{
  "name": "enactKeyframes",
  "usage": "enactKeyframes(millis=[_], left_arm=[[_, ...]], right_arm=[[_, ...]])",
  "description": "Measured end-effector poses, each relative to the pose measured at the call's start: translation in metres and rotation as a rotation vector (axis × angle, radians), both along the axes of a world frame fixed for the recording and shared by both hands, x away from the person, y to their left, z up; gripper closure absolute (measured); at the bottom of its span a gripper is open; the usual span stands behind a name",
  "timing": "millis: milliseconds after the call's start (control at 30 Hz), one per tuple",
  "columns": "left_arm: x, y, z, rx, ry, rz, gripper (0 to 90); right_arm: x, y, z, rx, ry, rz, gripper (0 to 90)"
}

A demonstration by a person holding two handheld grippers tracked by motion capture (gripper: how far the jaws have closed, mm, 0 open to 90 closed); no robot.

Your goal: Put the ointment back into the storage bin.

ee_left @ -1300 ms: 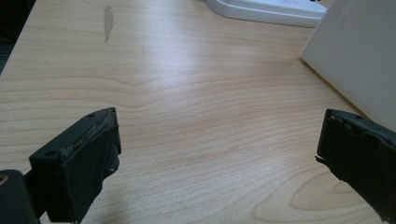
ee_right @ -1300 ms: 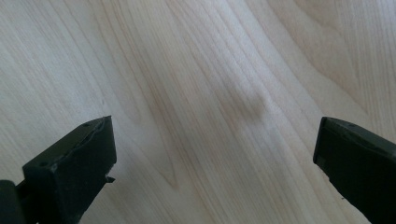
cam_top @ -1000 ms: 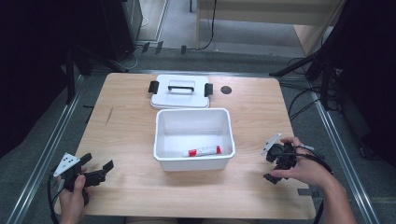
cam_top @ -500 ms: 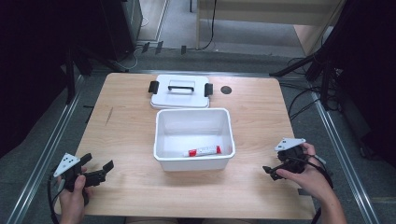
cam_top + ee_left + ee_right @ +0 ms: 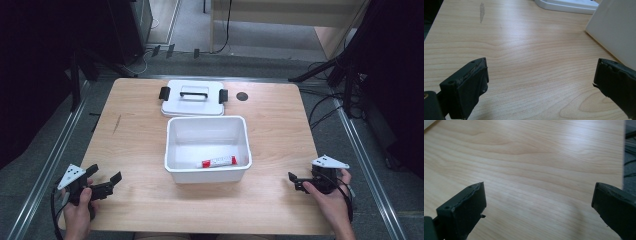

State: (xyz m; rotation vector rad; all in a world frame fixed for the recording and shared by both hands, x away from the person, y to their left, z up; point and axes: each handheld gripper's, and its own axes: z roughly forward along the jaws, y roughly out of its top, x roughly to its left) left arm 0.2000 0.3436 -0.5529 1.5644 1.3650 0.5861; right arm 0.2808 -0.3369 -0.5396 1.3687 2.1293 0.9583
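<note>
A white open bin (image 5: pixel 207 170) stands in the middle of the wooden table (image 5: pixel 135 130), and a red and white tube (image 5: pixel 218 161) lies along its near inside wall. The bin's white lid (image 5: pixel 192 102), with a handle and black latches, lies flat just behind it. My left gripper (image 5: pixel 104 175) rests near the front left corner, open and holding nothing. My right gripper (image 5: pixel 295 182) sits near the front right, open, its jaws pointing left toward the bin. In the left gripper view the gripper (image 5: pixel 541 75) spreads wide over bare wood, the bin's wall (image 5: pixel 614 30) to the right. The right gripper (image 5: pixel 539 200) likewise spans bare wood.
A small dark round hole (image 5: pixel 242 96) marks the table right of the lid. Cables and dark stands (image 5: pixel 345 80) crowd the floor beyond the right edge. The table's edge (image 5: pixel 624 150) runs along the right side of the right gripper view.
My right gripper has moved back toward the front edge and settled lower, with its jaws turned toward the bin. The left gripper has stayed where it was.
</note>
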Motion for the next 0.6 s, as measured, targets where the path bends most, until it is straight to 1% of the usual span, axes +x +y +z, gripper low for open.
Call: enactKeyframes(millis=[133, 200, 267, 367, 433, 500, 600], left_arm=[[0.0, 0.0, 0.0, 0.0, 0.0, 0.001, 0.1], [0.0, 0.0, 0.0, 0.0, 0.0, 0.001, 0.1], [0.0, 0.0, 0.0, 0.001, 0.0, 0.001, 0.1], [0.0, 0.0, 0.0, 0.0, 0.0, 0.0, 0.1], [0.0, 0.0, 0.0, 0.001, 0.0, 0.0, 0.1], [0.0, 0.0, 0.0, 0.001, 0.002, 0.0, 0.1], [0.0, 0.0, 0.0, 0.002, 0.003, -0.001, 0.1]], right_arm=[[-0.005, -0.009, -0.003, 0.016, -0.039, -0.107, 0.5], [-0.008, -0.013, -0.004, 0.007, -0.055, -0.159, 0.7], [-0.011, -0.017, -0.003, -0.008, -0.065, -0.215, 1.3], [-0.015, -0.023, -0.003, 0.007, -0.073, -0.286, 1.3], [-0.017, -0.026, -0.005, 0.026, -0.073, -0.315, 1.3], [-0.02, -0.028, -0.005, 0.039, -0.093, -0.335, 1.7], [-0.023, -0.028, -0.005, 0.059, -0.101, -0.367, 1.7]])
